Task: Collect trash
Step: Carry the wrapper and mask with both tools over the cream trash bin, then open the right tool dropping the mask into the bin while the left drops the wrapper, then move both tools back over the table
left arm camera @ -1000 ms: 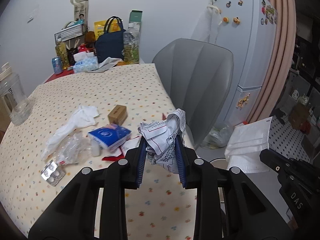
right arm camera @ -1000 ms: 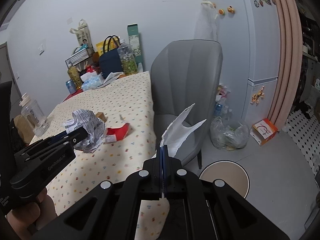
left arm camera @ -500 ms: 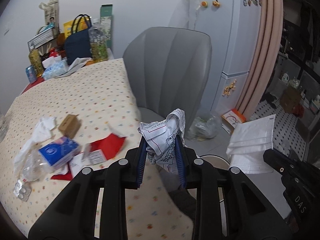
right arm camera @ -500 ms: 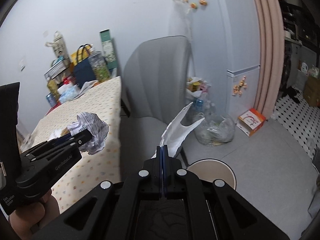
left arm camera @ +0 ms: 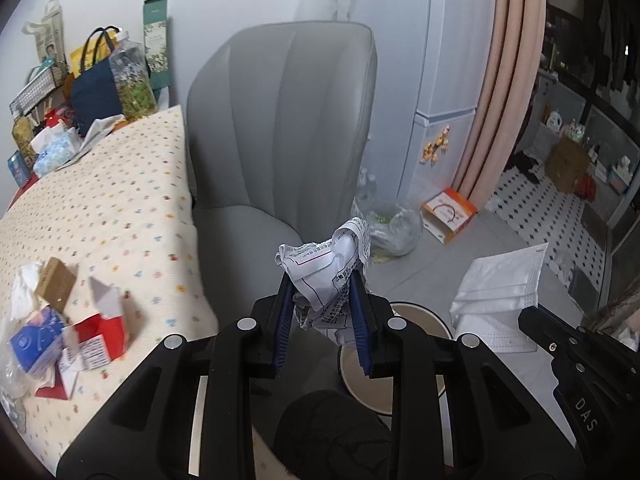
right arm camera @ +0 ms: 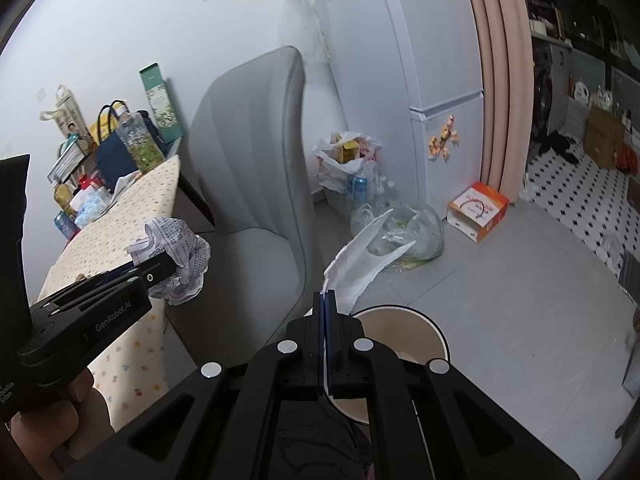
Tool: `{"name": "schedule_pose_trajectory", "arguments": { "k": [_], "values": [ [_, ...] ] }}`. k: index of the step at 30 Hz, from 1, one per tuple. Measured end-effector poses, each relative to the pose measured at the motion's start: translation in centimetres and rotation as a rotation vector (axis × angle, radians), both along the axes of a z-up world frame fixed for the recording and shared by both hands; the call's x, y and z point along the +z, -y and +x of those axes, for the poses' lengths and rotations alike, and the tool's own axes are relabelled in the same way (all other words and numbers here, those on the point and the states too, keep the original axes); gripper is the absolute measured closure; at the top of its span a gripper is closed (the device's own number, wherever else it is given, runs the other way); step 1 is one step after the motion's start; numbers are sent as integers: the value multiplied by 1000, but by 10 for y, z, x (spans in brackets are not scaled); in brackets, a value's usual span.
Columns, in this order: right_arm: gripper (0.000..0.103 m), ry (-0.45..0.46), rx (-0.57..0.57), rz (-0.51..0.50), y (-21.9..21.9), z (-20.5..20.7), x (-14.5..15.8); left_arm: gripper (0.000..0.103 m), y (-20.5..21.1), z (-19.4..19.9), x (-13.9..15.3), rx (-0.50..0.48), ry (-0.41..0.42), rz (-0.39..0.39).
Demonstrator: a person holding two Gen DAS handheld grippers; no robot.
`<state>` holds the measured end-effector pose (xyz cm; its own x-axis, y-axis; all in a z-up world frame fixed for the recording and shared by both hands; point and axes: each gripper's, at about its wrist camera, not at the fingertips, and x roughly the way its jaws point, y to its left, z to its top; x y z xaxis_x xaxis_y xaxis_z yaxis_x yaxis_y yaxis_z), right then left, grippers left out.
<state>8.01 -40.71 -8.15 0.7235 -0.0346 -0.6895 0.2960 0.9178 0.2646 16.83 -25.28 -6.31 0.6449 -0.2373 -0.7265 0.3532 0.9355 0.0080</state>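
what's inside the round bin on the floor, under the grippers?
The bin shows only a bare tan inner wall near its rim. Its bottom is hidden by the right gripper holding the face mask; contents can't be told.

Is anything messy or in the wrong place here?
Yes. Torn red packaging, a blue packet and a small brown box lie scattered on the dotted tablecloth, and an orange box sits tipped on the floor by the fridge.

The round cream waste bin (left arm camera: 416,320) is mostly hidden behind gripper bodies; its contents perhaps unreadable, at six o'clock.
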Motion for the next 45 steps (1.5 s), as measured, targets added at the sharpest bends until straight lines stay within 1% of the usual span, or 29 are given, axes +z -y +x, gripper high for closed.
{"name": "schedule_pose_trajectory", "arguments": {
  "k": [7, 9, 10, 12, 13, 14, 15, 21, 23, 27, 29, 31, 32, 33, 34, 35, 36, 39, 42, 45],
  "values": [
    [101, -55, -25, 35, 20, 15, -31, 76, 16, 18, -19, -8, -40, 26],
    [100, -68, -23, 59, 25, 23, -42, 76, 20, 22, -24, -10, -51, 33],
    [97, -81, -20, 74, 27, 27, -49, 76, 22, 24, -27, -11, -58, 36],
    [95, -113, -11, 93, 33, 34, -62, 76, 24, 28, -31, -13, -67, 43],
    [75, -134, -14, 96, 34, 37, -68, 76, 25, 29, -33, -13, -71, 46],
    [50, -151, -38, 94, 38, 38, -74, 76, 26, 30, -34, -13, -74, 48],
    [45, -146, -61, 88, 41, 35, -76, 76, 27, 32, -35, -14, -76, 51],
    [45, -166, -109, 67, 55, 22, -74, 76, 35, 35, -41, -28, -92, 55],
    [37, -165, -133, 46, 58, 15, -68, 76, 43, 33, -42, -47, -95, 53],
    [30, -150, -180, 15, 70, -3, -49, 76, 61, 26, -41, -89, -102, 36],
    [25, -140, -205, -5, 75, -14, -40, 76, 71, 20, -40, -116, -104, 30],
    [24, -133, -229, -22, 80, -21, -34, 72, 82, 15, -41, -150, -120, 28],
    [23, -131, -246, -30, 83, -26, -30, 65, 85, 14, -42, -163, -127, 26],
    [23, -130, -256, -32, 85, -31, -28, 49, 87, 11, -41, -170, -128, 28],
    [23, -128, -268, -34, 87, -34, -26, 40, 88, 8, -38, -173, -115, 27],
    [22, -124, -283, -38, 89, -37, -23, 28, 87, 5, -33, -175, -100, 19],
    [22, -122, -289, -40, 90, -39, -20, 21, 85, 3, -30, -176, -91, 11],
    [20, -112, -293, -51, 87, -43, -14, 11, 74, 2, -18, -163, -74, -8],
    [19, -100, -274, -58, 78, -42, -9, 10, 55, 0, -6, -120, -54, -23],
    [15, -76, -241, -75, 64, -42, -1, 8, 33, -4, 5, -75, -32, -45]
  ]
}}
